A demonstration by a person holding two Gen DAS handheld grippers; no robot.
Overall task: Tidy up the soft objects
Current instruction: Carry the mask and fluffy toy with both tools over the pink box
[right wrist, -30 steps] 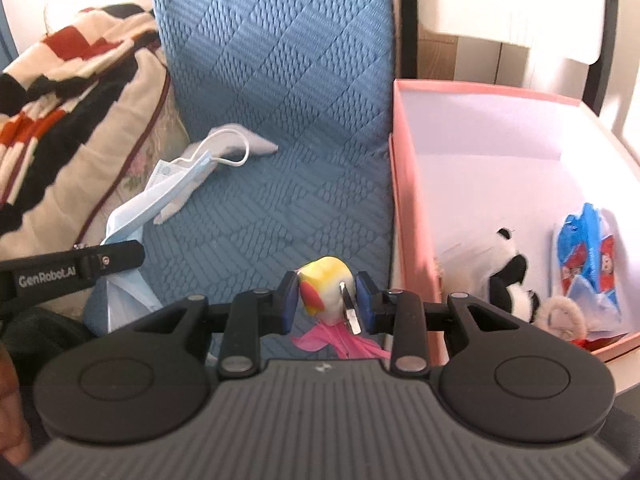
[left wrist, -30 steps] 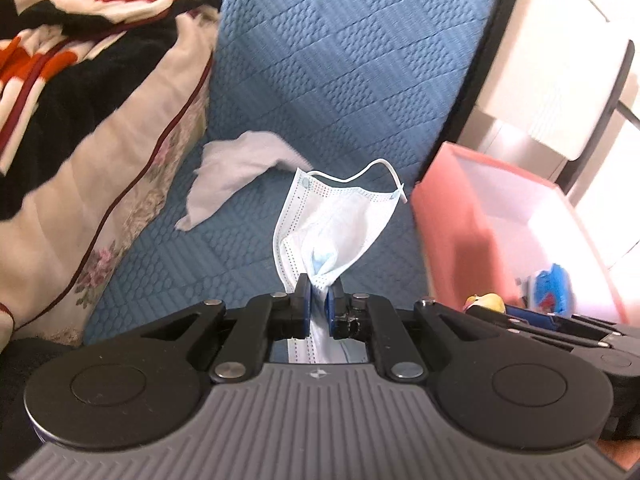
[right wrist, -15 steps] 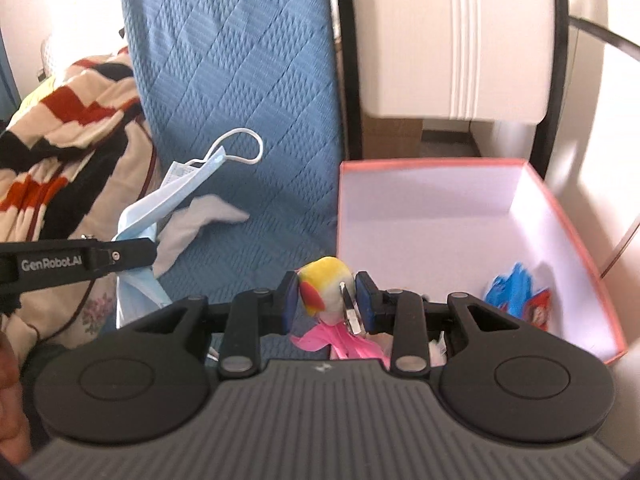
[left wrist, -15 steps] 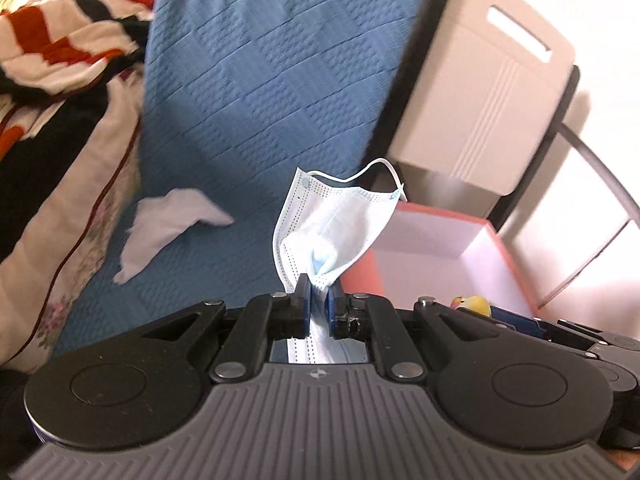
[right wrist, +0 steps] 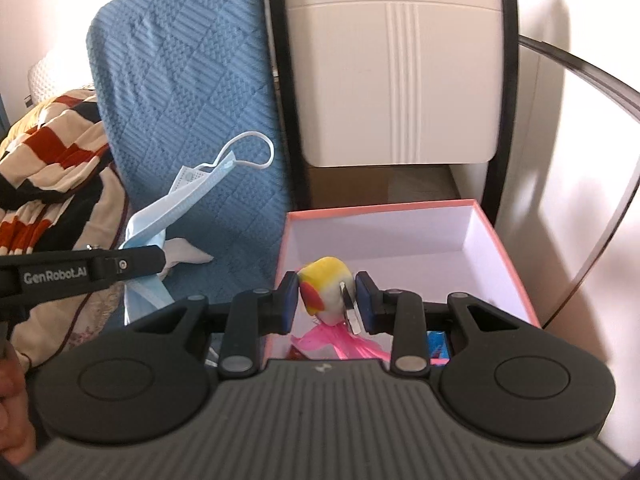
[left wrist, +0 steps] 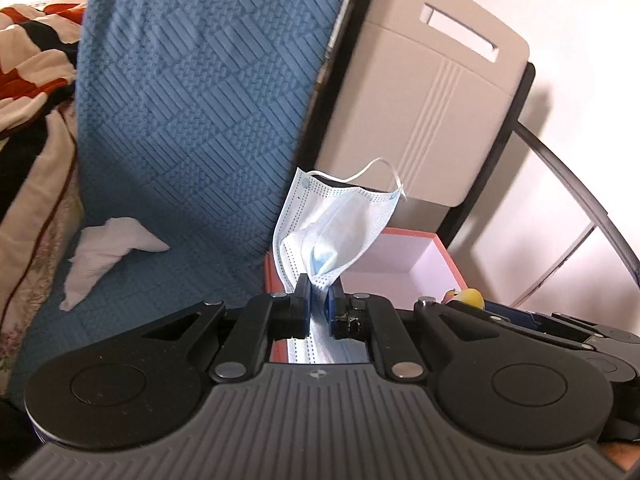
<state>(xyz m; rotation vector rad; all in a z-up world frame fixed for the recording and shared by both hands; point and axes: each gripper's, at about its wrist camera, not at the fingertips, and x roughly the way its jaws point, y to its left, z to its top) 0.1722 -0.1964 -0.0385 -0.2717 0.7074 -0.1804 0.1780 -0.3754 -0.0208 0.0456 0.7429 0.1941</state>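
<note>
left gripper (left wrist: 319, 304), jaws clamped on a pale blue face mask (left wrist: 332, 224) that stands up at 12 o'clock, over the near wall of the pink box (left wrist: 448, 258). right gripper (right wrist: 327, 300), jaws clamped on a yellow, white and red soft toy (right wrist: 324, 292) above the pink box (right wrist: 504, 256); pink strands hang below it. the left gripper's side, at 9 o'clock, reads "genrobot.ai". a white cloth (left wrist: 108, 254) lies on the blue quilted cover (left wrist: 192, 120).

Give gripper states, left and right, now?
Left gripper: closed on the face mask.
Right gripper: closed on the yellow plush toy.
</note>
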